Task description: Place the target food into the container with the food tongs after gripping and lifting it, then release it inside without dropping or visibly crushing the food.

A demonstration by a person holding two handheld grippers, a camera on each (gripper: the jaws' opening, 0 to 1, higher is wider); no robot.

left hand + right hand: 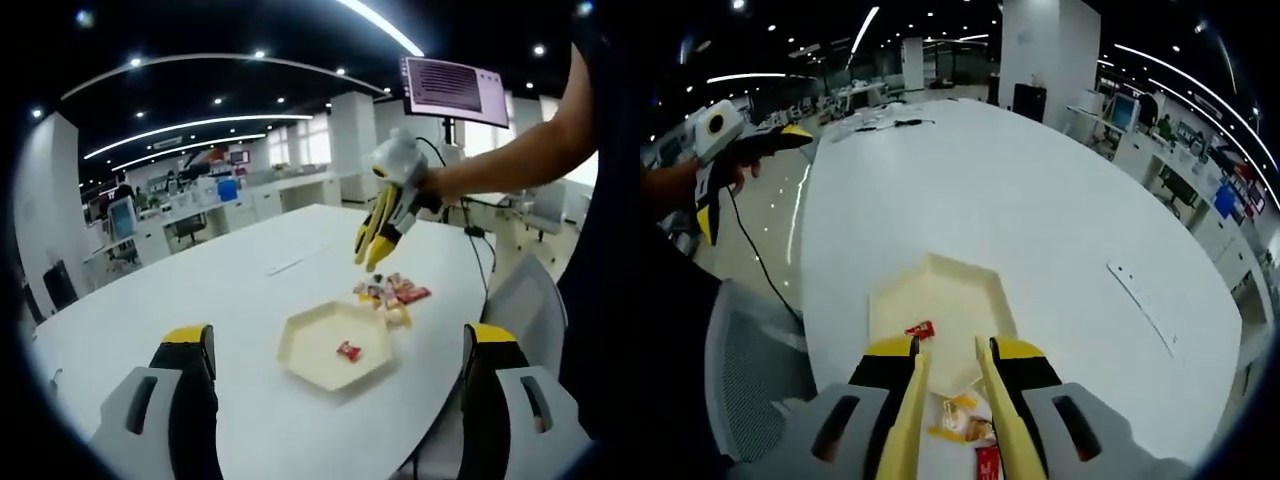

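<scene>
Left gripper (340,355): my two grey-and-black jaws with yellow tips rise at 7 and 5 o'clock in the left gripper view, spread wide with nothing between them; their lower parts are cut off by the view's edge.
Cream hexagonal tray (305,340): it sits on the white oval table (200,300) between my left jaws, near the table's edge; in the right gripper view the tray (930,290) lies just beyond my right jaw tips.
Red-wrapped candy (348,350): the one piece in the tray, toward its 3 o'clock side; in the right gripper view the candy (920,329) rests near the tray's close rim.
Heap of small wrapped snacks (392,293): on the table just past the tray at 1 o'clock, touching or nearly touching its rim; the single wrappers are too small to tell apart.
Right gripper (950,395): my jaws hold the yellow plastic food tongs (1005,425), whose two arms run along the inner jaw faces with a gap between them. The tong tips are hard to make out; I cannot tell whether they grip any of the snacks (965,425) seen between the arms at 6 o'clock.
Right gripper from the left gripper view (375,250): it hangs above the snack heap, tongs pointing down, my hand (425,190) on the grip.
</scene>
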